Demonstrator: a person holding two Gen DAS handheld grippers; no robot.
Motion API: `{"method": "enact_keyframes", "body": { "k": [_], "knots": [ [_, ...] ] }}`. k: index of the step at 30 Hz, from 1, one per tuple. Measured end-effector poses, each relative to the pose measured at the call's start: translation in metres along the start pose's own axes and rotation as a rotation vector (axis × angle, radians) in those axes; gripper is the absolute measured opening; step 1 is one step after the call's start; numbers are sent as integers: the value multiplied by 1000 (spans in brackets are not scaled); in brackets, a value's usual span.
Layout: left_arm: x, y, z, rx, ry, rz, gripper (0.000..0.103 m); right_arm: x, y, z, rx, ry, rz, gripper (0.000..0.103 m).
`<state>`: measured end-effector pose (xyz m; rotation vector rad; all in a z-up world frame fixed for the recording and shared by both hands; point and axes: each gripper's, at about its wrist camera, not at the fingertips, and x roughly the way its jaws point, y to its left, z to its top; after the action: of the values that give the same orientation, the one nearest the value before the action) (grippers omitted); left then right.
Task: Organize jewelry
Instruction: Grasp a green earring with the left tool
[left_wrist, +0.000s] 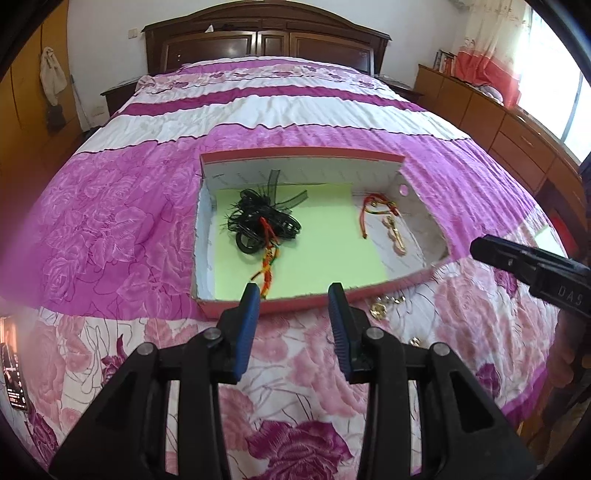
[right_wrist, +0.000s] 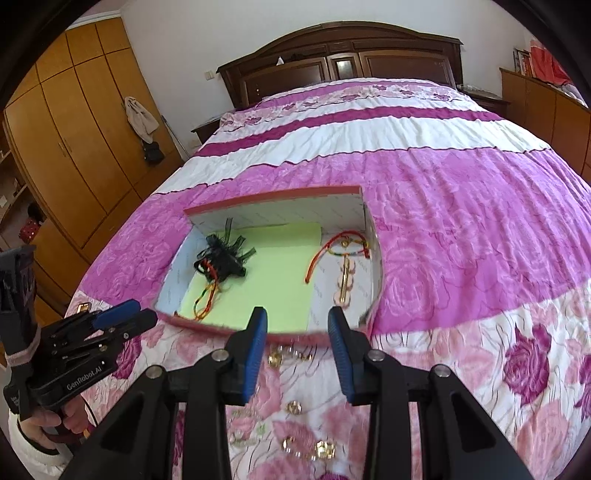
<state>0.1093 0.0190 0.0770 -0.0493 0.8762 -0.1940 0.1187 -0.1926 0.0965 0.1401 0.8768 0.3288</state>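
A shallow pink-rimmed box (left_wrist: 303, 157) (right_wrist: 273, 197) lies on the bed, lined with green paper (left_wrist: 332, 236) (right_wrist: 280, 273). At its left lies a black ribbon bundle (left_wrist: 262, 218) (right_wrist: 221, 256) with a multicoloured braided cord (left_wrist: 267, 266) (right_wrist: 205, 299) trailing from it. At its right are a red cord bracelet (left_wrist: 376, 208) (right_wrist: 340, 245) and a gold-and-pink bracelet (left_wrist: 395, 236) (right_wrist: 345, 280). Several gold pieces (left_wrist: 380, 308) (right_wrist: 288, 356) lie loose on the bedspread in front of the box. My left gripper (left_wrist: 293, 295) (right_wrist: 122, 314) hovers open over the box's near rim, holding nothing. My right gripper (right_wrist: 297, 317) (left_wrist: 517, 258) is open too, with nothing between its fingers.
The pink floral bedspread (left_wrist: 129, 229) (right_wrist: 461, 221) stretches back to a dark wooden headboard (left_wrist: 266, 40) (right_wrist: 343, 55). A wardrobe (right_wrist: 74, 129) stands at the left and low cabinets (left_wrist: 498, 122) at the right. A phone (left_wrist: 14, 373) lies at the bed's left edge. A hand (right_wrist: 48, 424) holds the left gripper.
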Motion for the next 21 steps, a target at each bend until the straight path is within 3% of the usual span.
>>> {"method": "enact_keyframes", "body": {
  "k": [21],
  "knots": [
    [45,-20,-43,43,135,-48,29,15,-11,-63,-4,108,-34,37]
  ]
}}
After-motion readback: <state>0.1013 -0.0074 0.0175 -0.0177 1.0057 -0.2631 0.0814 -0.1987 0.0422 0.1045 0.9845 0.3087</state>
